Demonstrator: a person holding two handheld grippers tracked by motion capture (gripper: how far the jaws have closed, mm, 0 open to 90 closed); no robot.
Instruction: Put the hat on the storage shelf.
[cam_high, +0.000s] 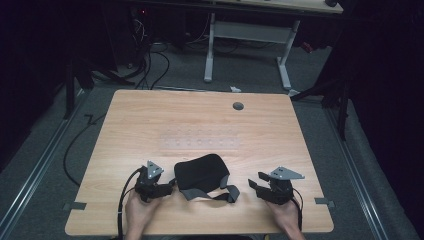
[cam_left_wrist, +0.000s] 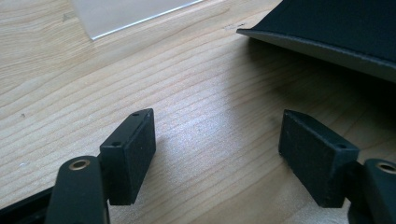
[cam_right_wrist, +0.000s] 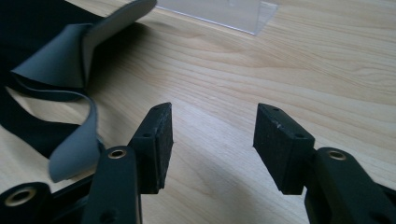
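Dark curtains and a cable-strewn grey floor ring your wooden table (cam_high: 150, 130), and on its near half lies the black pad (cam_high: 201, 172) with its grey strap (cam_high: 220, 192) curling out toward you. You hold the left gripper (cam_high: 167, 186) just beside the pad's left edge and the right gripper (cam_high: 252, 184) a little off the strap's right end — both with jaws spread wide and nothing between them, as the two gripper views make plain. In the right gripper view the strap (cam_right_wrist: 74, 74) loops loosely at the left, apart from the pads; in the left gripper view the pad's edge (cam_left_wrist: 327, 42) sits up and to the right, untouched. So, by my reading, the work has barely begun: nothing is gripped, lifted or folded, and the whole handling of pad and strap is left to do. A clear plastic sheet (cam_high: 200, 141) lies flat beyond the pad. No brand, label or writing can be read anywhere — the pad's surface looks plain.
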